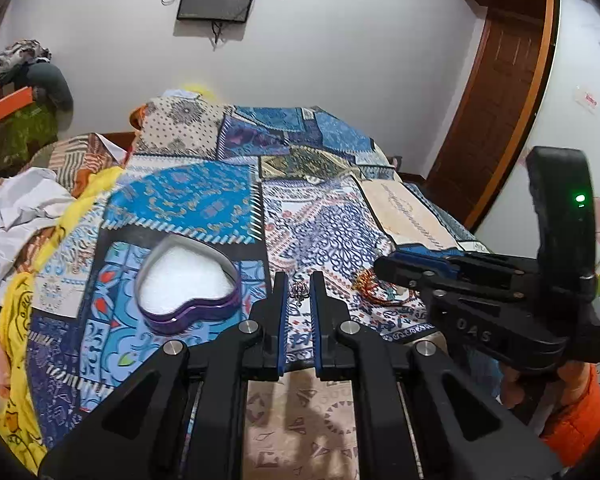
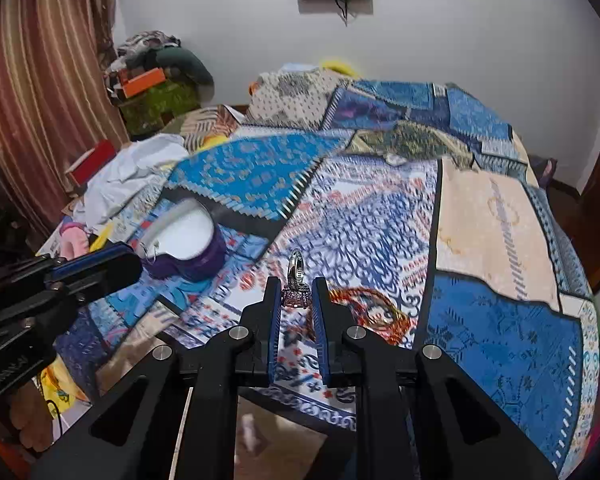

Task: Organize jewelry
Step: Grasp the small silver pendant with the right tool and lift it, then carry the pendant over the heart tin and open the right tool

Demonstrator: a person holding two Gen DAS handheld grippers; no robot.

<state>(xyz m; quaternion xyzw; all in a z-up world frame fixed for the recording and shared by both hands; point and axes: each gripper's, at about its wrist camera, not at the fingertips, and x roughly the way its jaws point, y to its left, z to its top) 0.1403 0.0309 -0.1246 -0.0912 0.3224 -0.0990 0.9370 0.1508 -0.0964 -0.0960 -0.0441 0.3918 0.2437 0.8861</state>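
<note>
A purple heart-shaped tin [image 1: 187, 284] with a white lining lies open on the patterned bedspread; it also shows in the right wrist view [image 2: 187, 244]. My left gripper [image 1: 298, 286] holds a small silver earring [image 1: 298, 292] between its tips. My right gripper [image 2: 296, 292] is shut on a silver ring with a purple stone [image 2: 296, 280], held above the bedspread. Red and gold bangles [image 2: 364, 308] lie on the cloth just right of the right gripper; they also show in the left wrist view [image 1: 376, 286]. The right gripper's body [image 1: 500, 300] shows in the left wrist view.
The blue patchwork bedspread [image 2: 500, 320] covers the bed. White and yellow cloths [image 1: 27, 216] are piled at the left edge. Clothes are stacked on a stand [image 2: 155, 80] by the curtain. A wooden door [image 1: 496, 92] stands at the right.
</note>
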